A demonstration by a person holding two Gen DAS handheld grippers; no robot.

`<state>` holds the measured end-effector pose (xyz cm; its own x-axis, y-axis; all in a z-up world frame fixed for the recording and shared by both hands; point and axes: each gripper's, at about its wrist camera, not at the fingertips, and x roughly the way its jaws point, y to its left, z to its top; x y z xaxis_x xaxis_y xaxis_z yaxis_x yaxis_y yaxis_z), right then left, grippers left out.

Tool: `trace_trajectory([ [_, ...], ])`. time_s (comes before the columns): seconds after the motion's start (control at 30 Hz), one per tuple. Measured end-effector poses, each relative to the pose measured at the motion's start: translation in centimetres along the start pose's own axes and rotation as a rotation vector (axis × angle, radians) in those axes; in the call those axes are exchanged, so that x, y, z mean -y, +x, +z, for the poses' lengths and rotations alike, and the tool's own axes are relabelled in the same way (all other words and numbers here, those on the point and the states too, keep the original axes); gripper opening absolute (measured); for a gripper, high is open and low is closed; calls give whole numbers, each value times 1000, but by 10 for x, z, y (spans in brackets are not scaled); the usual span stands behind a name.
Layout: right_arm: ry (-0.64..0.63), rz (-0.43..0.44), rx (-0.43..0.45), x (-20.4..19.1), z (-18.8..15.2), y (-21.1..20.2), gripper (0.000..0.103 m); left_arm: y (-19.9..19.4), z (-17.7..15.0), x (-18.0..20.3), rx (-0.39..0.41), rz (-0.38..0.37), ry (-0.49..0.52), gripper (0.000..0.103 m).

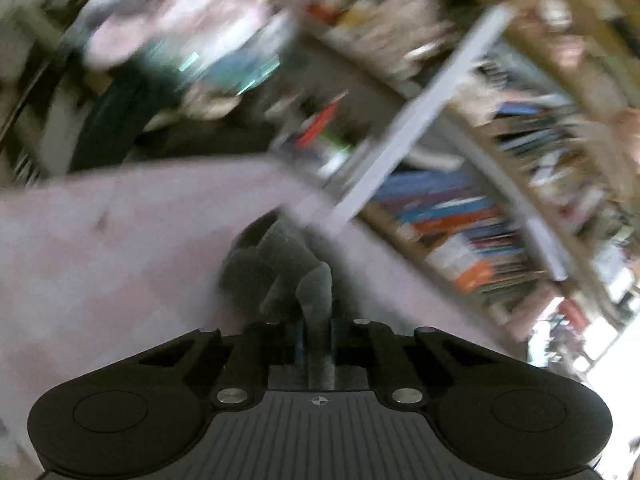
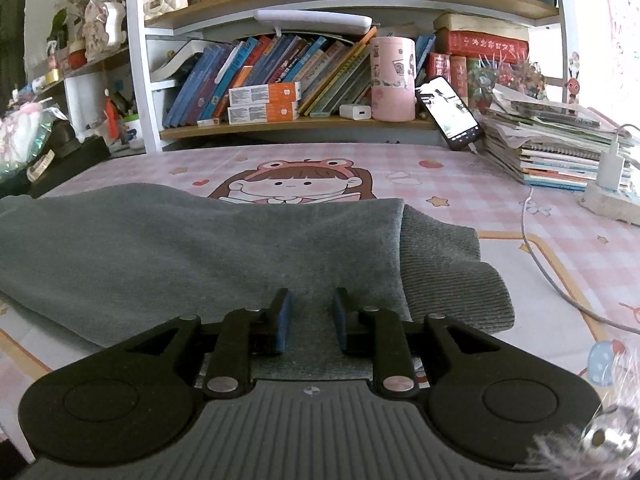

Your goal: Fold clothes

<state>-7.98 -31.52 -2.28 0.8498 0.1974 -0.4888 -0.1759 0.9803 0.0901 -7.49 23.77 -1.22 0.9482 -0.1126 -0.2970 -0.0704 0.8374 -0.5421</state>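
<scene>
Grey knit fills the lower half of the right wrist view: a garment (image 2: 200, 248) lies spread on the pink checked desk mat (image 2: 460, 184), its ribbed cuff or hem (image 2: 448, 264) turned out to the right, one layer lapping over the ribbing; which garment it is I cannot tell. The right gripper (image 2: 311, 320) stands just above that cloth with its jaws apart and nothing between the blue pads (image 2: 285, 320) — the fabric passes under them, close beside the seam where smooth knit meets rib. The left gripper (image 1: 316, 320) is closed on a bunched tuft of the same grey cloth (image 1: 292, 264), which rises crumpled from between its fingers; its view is heavily motion-blurred and tilted, with the mat (image 1: 100, 248) below and the bookshelf (image 1: 460, 216) slanting across. I judge the step in hand to be a fold or a carrying-over of one part of the garment, the left side doing the lifting while the right waits over the lying cloth; whether this is an early fold or a late tidying of an already doubled piece the pictures do not settle, since the lapped layers would fit either. The held part will want to be laid flat and square to the lying edge without dragging the rest; the charging cable (image 2: 536, 256) and the stack of books (image 2: 560, 152) lie near on the right.
</scene>
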Motion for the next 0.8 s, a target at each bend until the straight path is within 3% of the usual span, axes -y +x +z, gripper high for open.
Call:
trace_trajectory([
  [0.1,-3,1,0,-1,0,0,24,-17,1,38,81,-52,166,10],
  [0.2,-1,4,0,-1,0,0,25,-19,-4,54,84,-25,262,11],
  [0.27,-1,7,-1,-1,0,0,25,-14,-3,42,47,30,196,12],
  [0.33,0,9,-1,0,0,0,26,-9,-2,29,8,83,128,21],
  [0.4,-1,10,-1,0,0,0,26,-3,-3,12,-50,102,41,53],
  [0.43,-3,10,-1,-1,0,0,26,-3,-4,9,-58,106,32,56],
  [0.57,-7,8,-2,-2,0,0,27,0,-8,-4,-91,124,-5,64],
  [0.8,-13,7,-3,-3,0,0,27,9,-15,-13,-123,137,-29,67],
])
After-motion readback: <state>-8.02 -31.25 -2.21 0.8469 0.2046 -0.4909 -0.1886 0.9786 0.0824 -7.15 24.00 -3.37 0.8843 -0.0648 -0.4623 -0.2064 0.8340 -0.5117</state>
